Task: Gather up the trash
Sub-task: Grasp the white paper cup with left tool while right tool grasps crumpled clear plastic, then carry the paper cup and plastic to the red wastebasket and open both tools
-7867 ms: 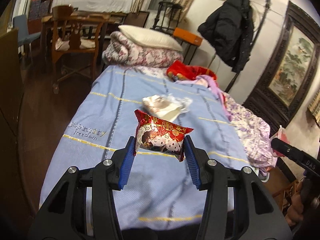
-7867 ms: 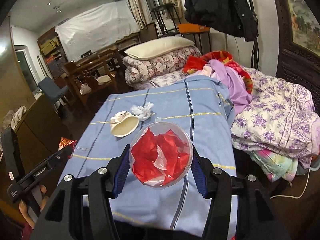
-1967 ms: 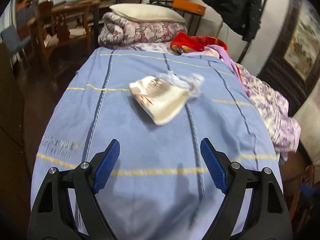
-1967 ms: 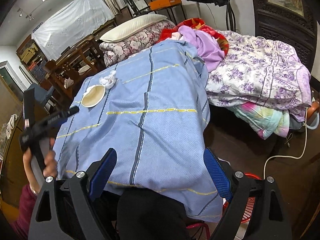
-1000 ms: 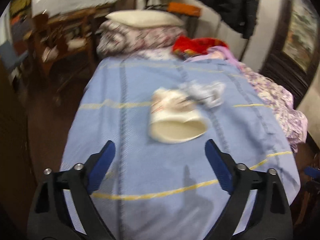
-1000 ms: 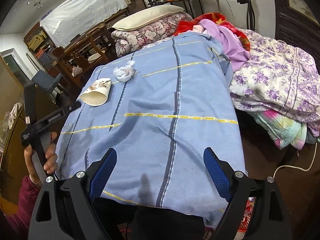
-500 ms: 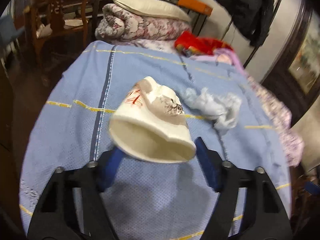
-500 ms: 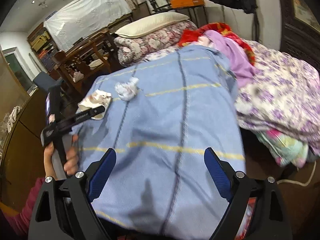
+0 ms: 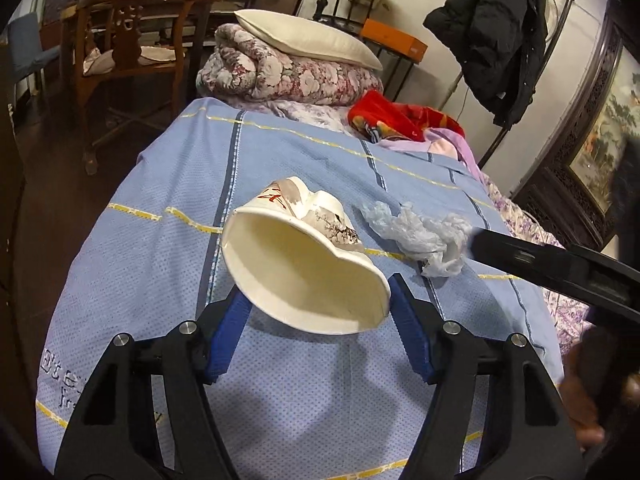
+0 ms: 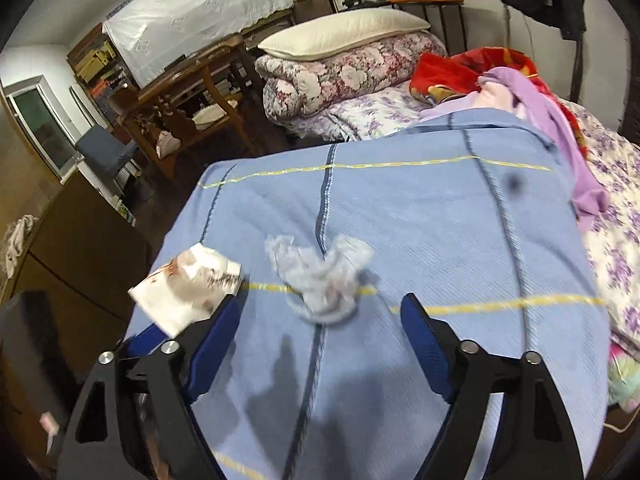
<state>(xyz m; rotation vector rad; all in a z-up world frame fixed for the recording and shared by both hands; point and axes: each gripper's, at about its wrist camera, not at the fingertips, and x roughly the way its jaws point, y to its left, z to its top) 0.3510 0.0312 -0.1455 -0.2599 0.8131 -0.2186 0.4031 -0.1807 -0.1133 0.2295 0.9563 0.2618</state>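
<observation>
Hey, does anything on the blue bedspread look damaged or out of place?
Yes. The white printed paper bowl held in the left gripper is crushed, its rim bent out of round. Beside it a crumpled clear plastic bag lies loose on the blue bedspread.

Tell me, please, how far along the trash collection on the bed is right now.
Done: the red snack packet and clear tub held earlier are gone from view. In hand: the left claw has just closed on the crumpled paper cup, lifted off the blue blanket. Left: the plastic wad still lies there; the right claw, jaws narrowing but open, is just short of it.
</observation>
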